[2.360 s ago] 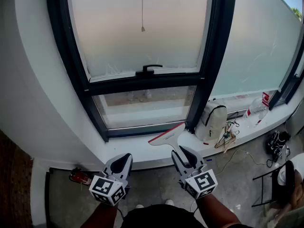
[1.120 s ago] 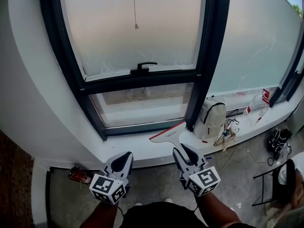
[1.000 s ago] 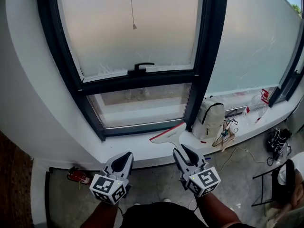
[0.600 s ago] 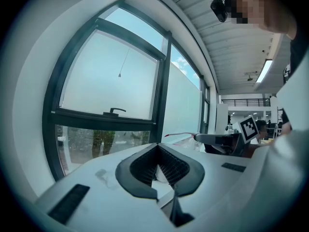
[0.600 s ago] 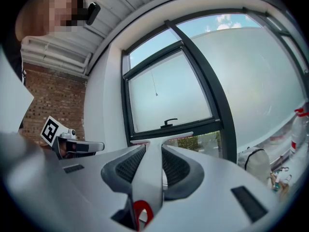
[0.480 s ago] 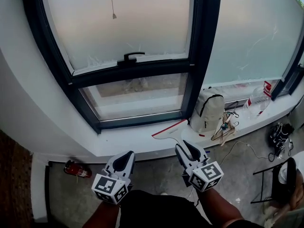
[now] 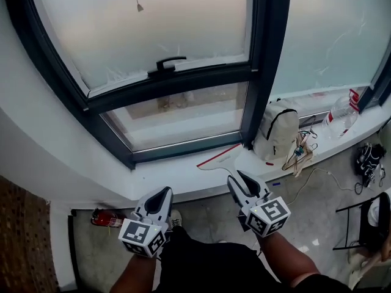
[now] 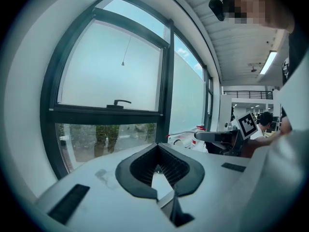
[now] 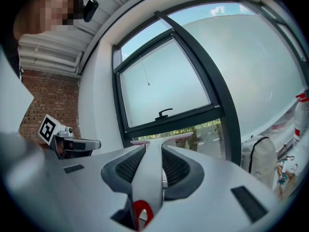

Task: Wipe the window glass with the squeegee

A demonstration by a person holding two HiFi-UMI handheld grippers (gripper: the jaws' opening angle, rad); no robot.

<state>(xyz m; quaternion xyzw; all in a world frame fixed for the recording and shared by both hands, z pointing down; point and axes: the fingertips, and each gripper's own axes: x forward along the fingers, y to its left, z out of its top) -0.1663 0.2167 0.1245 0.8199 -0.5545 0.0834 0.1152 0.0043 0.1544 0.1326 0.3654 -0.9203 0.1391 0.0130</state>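
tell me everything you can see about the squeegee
The squeegee is white, plastic by its look: a flat handle widening into a T-shaped head edged with a thin red blade strip, and a red loop at the handle's near end. The right gripper is shut on the handle, holding it low over the white sill, head forward toward the lower pane. Nothing else visibly touches it.
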